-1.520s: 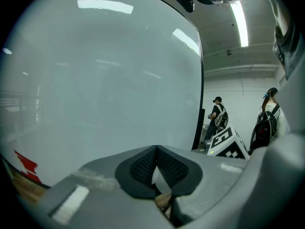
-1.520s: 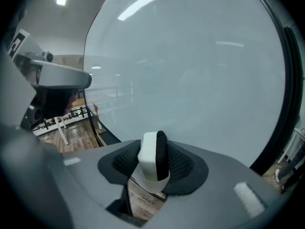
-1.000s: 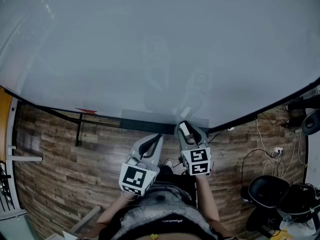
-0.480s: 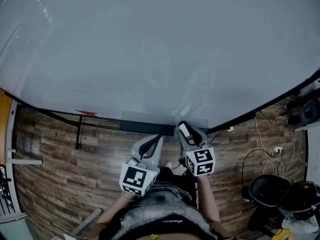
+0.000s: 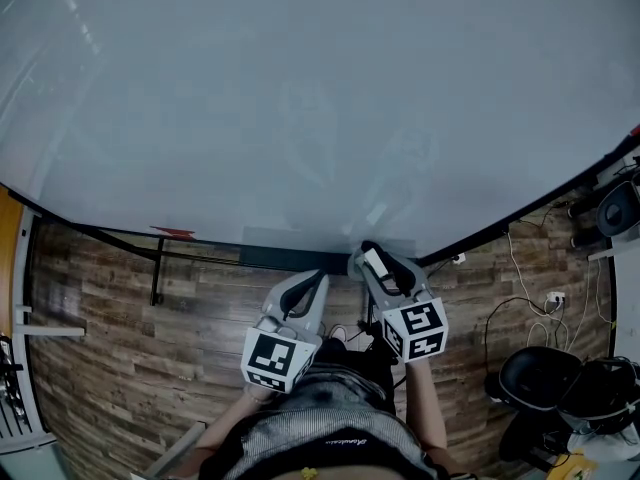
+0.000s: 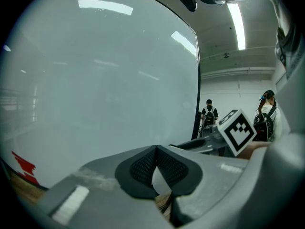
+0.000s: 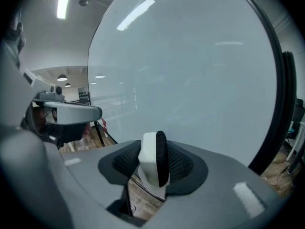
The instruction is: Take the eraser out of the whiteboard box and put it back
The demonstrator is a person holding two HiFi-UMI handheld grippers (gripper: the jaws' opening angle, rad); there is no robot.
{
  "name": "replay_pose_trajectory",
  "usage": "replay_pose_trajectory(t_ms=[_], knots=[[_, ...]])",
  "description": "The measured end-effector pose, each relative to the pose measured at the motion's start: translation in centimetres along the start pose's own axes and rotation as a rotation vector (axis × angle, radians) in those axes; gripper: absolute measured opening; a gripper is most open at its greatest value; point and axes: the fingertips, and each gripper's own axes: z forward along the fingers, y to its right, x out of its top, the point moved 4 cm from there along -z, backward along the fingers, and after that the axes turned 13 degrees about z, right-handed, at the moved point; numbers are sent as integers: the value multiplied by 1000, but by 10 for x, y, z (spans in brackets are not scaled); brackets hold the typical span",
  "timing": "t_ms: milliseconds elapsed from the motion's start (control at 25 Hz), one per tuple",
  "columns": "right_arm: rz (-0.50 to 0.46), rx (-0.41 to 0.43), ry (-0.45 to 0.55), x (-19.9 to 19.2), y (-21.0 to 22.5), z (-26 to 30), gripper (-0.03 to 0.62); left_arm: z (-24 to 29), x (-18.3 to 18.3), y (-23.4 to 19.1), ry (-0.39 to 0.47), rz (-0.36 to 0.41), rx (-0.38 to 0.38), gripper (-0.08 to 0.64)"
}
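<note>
In the head view my right gripper (image 5: 376, 259) is shut on the eraser (image 5: 373, 261), a white block with a black felt face, held just above the right end of the dark whiteboard box (image 5: 285, 257) under the board's lower edge. The right gripper view shows the eraser (image 7: 153, 160) upright between the black pads (image 7: 181, 163), clear of the board. My left gripper (image 5: 312, 281) is beside it on the left, a little lower and nearer to me. Its pads (image 6: 143, 165) meet with nothing between them.
The large whiteboard (image 5: 300, 98) fills the upper view, with a red mark (image 5: 172, 232) near its lower left edge. A black stand leg (image 5: 157, 263) crosses the wood floor. A black office chair (image 5: 540, 388) and cables (image 5: 530, 288) are at the right. People (image 6: 208, 114) stand far behind.
My right gripper has lifted with the eraser in it, so its marker cube now sits larger and further right in the head view. The left gripper has stayed put.
</note>
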Motion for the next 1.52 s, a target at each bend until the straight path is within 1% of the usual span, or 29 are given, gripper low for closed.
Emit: replay_pose_trajectory(t_ms=[200, 440, 840, 1520], knots=[[-7, -1, 20, 16, -5, -14, 164, 1, -1, 0, -7, -4, -6, 0], [-16, 12, 43, 34, -14, -28, 165, 2, 0, -1, -14, 12, -11, 0], [-27, 33, 63, 45, -21, -41, 164, 6, -3, 3, -17, -1, -22, 0], [-44, 63, 77, 58, -30, -44, 164, 5, -6, 0, -29, -7, -9, 0]])
